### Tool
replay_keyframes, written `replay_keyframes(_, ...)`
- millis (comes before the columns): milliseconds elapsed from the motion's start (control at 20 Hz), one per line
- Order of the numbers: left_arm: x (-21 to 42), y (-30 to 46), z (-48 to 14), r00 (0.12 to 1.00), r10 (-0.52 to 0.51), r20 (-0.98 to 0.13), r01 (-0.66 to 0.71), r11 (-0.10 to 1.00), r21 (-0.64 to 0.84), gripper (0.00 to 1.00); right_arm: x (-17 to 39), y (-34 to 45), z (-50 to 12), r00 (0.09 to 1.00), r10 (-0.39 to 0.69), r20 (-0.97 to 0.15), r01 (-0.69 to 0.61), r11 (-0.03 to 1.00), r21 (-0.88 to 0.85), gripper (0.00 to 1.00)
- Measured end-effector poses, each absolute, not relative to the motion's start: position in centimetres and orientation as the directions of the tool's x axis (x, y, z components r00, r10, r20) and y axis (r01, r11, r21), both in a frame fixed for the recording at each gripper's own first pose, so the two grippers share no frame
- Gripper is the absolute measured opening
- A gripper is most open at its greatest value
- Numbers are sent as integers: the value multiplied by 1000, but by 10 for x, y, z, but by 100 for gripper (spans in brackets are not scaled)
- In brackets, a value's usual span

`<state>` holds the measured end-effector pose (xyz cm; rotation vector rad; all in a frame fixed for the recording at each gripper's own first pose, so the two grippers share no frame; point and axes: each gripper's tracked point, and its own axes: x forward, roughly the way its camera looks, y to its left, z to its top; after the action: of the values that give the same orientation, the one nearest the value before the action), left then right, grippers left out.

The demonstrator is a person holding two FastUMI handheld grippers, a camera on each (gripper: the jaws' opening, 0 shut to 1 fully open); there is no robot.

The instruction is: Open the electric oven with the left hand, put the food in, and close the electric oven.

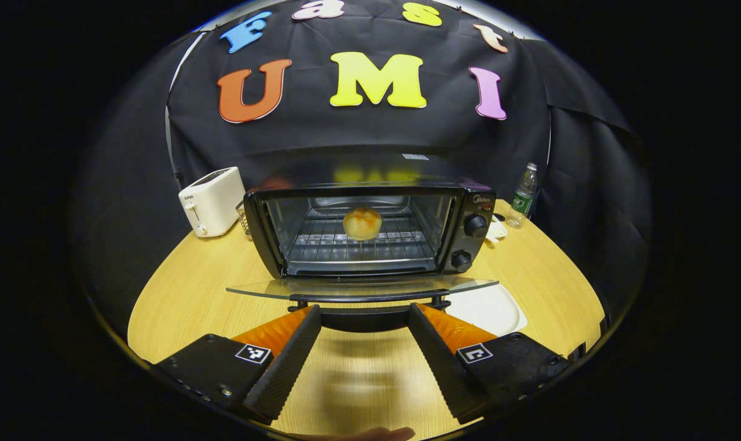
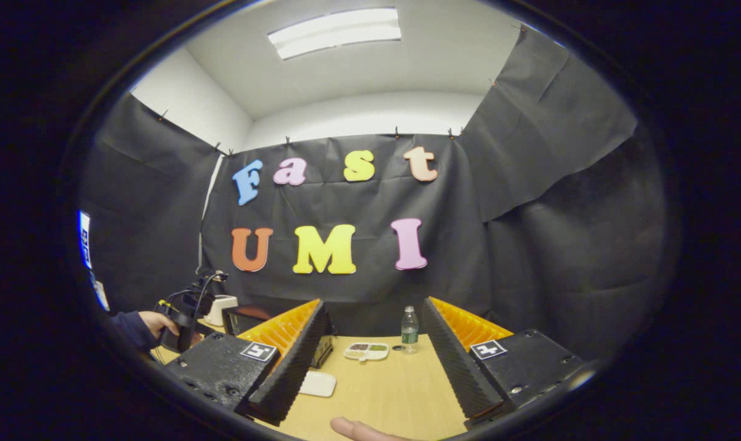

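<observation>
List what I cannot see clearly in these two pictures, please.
- Oven door handle, left gripper view: its ends sit behind the left tongs, so contact cannot be judged.
- White plate, same view: partly hidden by the open glass door.
- Oven, right gripper view: mostly behind the right tongs.
- Small tray contents, right gripper view: too small.

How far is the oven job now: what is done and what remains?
Done: the oven door lies open and the bun sits on the rack inside. In hand: the open left gripper faces the door's handle. Left: closing the door. The right gripper hangs open, empty.
</observation>
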<state>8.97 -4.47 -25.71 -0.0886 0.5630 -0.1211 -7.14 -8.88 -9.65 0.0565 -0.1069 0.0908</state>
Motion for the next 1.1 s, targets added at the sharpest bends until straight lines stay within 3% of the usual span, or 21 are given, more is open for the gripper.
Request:
replay_keyframes(550, 137, -39, -221, 903, -137, -407, 52, 976, -213, 99, -61, -108, -103, 996, 36, 85, -40, 998, 52, 96)
replay_keyframes(800, 165, -4, -204, 937, 30, -347, -78, 989, -124, 98, -59, -109, -104, 996, 37, 76, -41, 998, 57, 96)
replay_keyframes(850, 162, -6, -200, 941, 25, -336, -79, 986, -147, 96, -58, -109, -104, 996, 36, 77, -41, 997, 58, 96)
replay_keyframes(900, 159, -8, -194, 946, 13, -324, -73, 982, -172, 83, -56, -110, -105, 996, 36, 77, -41, 997, 60, 96)
replay_keyframes(950, 156, -8, -188, 951, 1, -310, -63, 979, -191, 93, -56, -109, -106, 996, 38, 76, -43, 997, 61, 96)
replay_keyframes(1100, 128, -16, -168, 966, -21, -259, -34, 978, -205, 93, -54, -108, -109, 997, 42, 67, -46, 997, 65, 96)
